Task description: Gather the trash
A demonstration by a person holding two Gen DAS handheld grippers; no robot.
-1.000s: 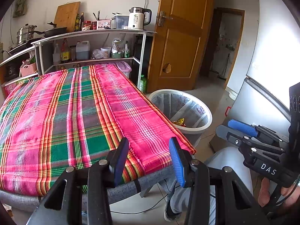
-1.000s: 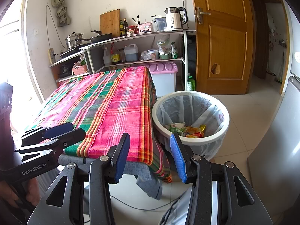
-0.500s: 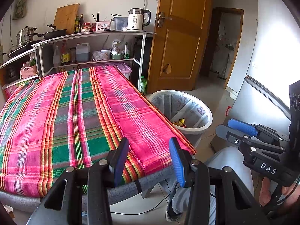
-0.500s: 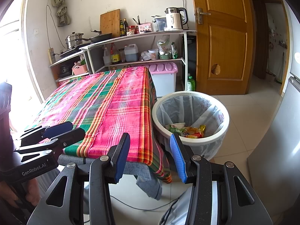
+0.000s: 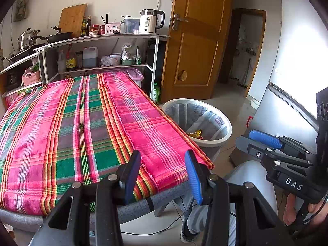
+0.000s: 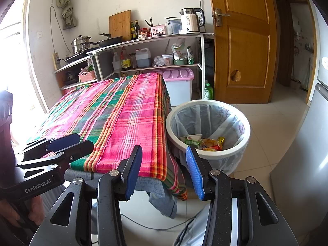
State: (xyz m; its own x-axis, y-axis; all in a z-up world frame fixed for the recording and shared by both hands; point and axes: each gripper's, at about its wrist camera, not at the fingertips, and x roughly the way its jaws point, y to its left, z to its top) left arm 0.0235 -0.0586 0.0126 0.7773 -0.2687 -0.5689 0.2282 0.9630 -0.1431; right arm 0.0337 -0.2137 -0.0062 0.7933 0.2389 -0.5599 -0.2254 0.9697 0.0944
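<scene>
Both grippers, left (image 5: 163, 172) & right (image 6: 164, 170), jaws apart w/ nothing between. Round white plastic-lined bin (image 6: 244, 123) holds crinkly wrappers (image 6: 202, 141) beside plaid-cloth table (image 5: 82, 123).

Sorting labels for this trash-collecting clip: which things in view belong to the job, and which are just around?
Job:
- white trash bin
- wrappers inside it
- left hand-held gripper, open, empty
- right hand-held gripper, open, empty

Just around:
- plaid cloth
- kettle
- cutting board
- pink-lidded box
</scene>
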